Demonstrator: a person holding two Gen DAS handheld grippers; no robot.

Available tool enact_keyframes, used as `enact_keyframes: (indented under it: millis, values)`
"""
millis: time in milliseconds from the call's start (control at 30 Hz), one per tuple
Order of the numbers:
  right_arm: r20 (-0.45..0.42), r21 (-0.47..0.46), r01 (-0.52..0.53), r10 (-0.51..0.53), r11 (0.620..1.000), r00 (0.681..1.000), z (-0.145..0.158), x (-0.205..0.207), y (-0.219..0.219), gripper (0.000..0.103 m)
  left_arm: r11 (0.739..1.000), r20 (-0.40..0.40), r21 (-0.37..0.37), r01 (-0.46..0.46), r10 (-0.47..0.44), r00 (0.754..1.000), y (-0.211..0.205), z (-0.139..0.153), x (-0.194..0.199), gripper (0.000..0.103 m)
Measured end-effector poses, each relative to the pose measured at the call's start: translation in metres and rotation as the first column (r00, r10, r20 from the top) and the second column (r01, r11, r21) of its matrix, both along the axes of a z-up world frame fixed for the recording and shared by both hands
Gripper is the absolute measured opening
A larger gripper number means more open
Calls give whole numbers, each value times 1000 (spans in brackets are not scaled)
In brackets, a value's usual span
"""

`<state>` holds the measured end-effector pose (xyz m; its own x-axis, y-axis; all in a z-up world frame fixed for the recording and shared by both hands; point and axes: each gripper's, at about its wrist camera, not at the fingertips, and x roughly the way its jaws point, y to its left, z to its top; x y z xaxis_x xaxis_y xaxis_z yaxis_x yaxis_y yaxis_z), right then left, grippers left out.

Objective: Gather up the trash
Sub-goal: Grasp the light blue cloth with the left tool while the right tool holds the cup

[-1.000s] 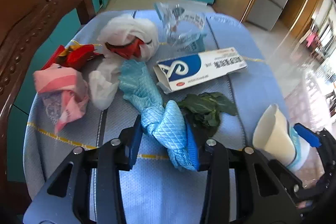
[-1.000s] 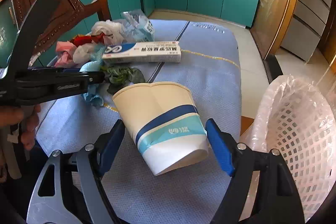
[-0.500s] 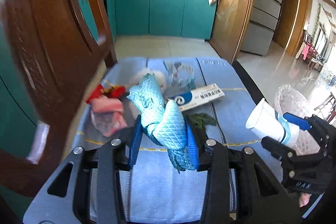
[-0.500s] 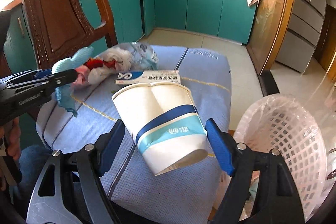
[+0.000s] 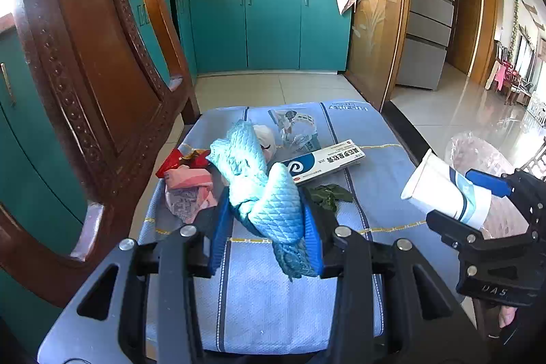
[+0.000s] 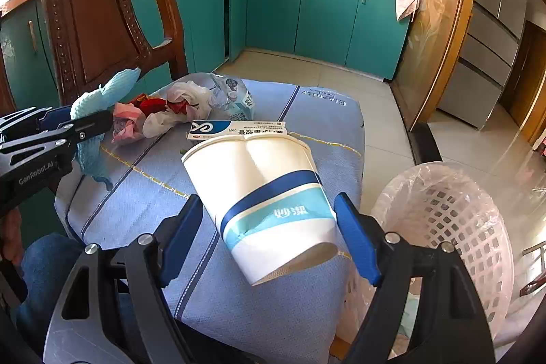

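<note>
My left jaws grip the cloth (image 5: 264, 193), lifted above the chair cushion (image 5: 375, 132). My right jaws clamp the cup (image 6: 269, 203), beside the bin (image 6: 454, 227).

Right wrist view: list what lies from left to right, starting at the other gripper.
left gripper holding the blue cloth → pink wrapper → white plastic bag → paper cup in the right gripper → lined white basket
</note>
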<state>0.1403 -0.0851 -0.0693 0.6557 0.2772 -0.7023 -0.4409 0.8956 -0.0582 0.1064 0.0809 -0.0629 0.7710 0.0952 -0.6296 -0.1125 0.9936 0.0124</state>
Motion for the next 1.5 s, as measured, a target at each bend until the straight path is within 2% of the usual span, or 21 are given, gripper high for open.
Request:
enact_keyframes:
  millis: [867,1500]
  values:
    - [45,4,5,-6,1000,999,16,-14,3,77,1000,43,24,12,-13,999,-7,15,-20,40]
    - [81,26,21,-23,999,996,35,-29,-11,78,999,81,40,31,-34,996,-18,30,-31,40]
